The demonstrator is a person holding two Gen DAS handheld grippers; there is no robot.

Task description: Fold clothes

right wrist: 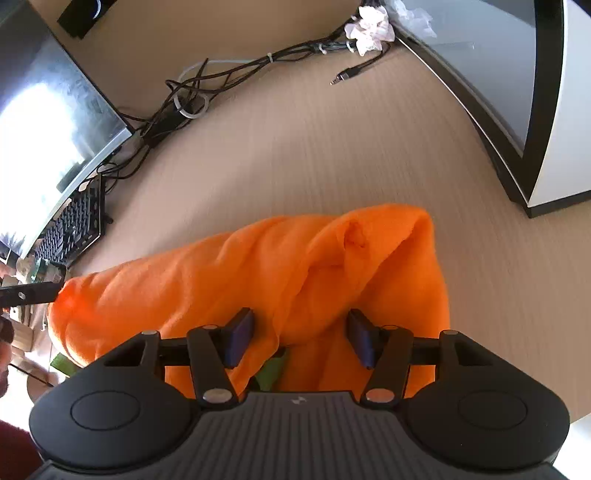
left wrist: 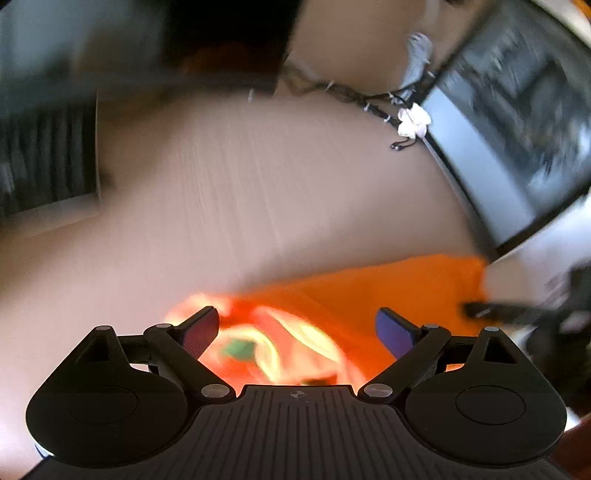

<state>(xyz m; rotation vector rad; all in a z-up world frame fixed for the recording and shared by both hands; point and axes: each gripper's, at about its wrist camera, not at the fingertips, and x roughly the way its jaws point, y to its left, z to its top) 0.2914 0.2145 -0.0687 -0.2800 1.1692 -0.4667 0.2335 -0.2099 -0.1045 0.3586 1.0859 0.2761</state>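
My bright orange soft cloth garment (right wrist: 258,280) lies bunched and wrinkly on the tan wooden counter (right wrist: 295,147), with a bit of green (right wrist: 271,373) peeking under it. My right tongs (right wrist: 301,339) are open wide above it, holding nothing. My left tongs (left wrist: 301,332) are open wide too, over its blurry printed part (left wrist: 273,347).

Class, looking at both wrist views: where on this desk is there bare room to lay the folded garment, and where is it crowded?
Free: the wide strip of desk between the orange garment and the cables. Crowded: the keyboard side and the far edge with cables and crumpled tissue.
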